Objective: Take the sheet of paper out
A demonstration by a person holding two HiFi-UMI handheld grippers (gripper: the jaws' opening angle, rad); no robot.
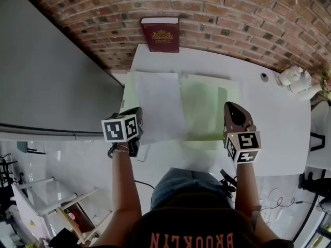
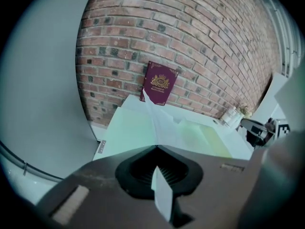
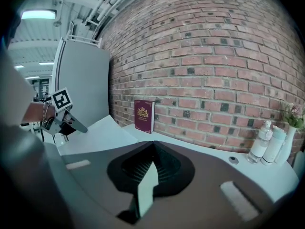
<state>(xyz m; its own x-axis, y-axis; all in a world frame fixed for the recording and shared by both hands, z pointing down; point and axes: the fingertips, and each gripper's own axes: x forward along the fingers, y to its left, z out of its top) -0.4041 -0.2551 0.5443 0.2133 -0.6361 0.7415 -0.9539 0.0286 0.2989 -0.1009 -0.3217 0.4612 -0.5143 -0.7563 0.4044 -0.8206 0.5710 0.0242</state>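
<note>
A brick wall [image 1: 232,14] runs along the far side, and a tall grey panel [image 1: 46,71] stands to the left of it. A white surface [image 1: 274,112] is pushed up against the wall. A pale green folder [image 1: 207,105] lies spread open across the middle of the surface.

The white sheet of paper [image 1: 158,107] lies over the left half of the folder. Its far edge is near the wall and its near-left part rises toward the left gripper [image 1: 135,115]. In the left gripper view, the fingers are pressed together on the sheet. A strip of white paper is clamped between them, and the rest of the sheet runs forward in a raised crease onto the folder.

The right gripper [image 1: 232,110] is at the right part of the folder, near the person's body. Its fingers are closed on a pale green edge of the folder, which stands as a thin strip between them in the right gripper view.

A maroon book [image 1: 161,34] with a gold crest leans upright against the wall at the far edge of the surface, beyond the sheet. Two pale bottles [image 3: 267,146] stand near the wall at the far right, and a small vase of flowers [image 3: 291,128] is just beside them. A small dark round spot [image 1: 264,77] sits on the surface between the folder and the bottles.
</note>
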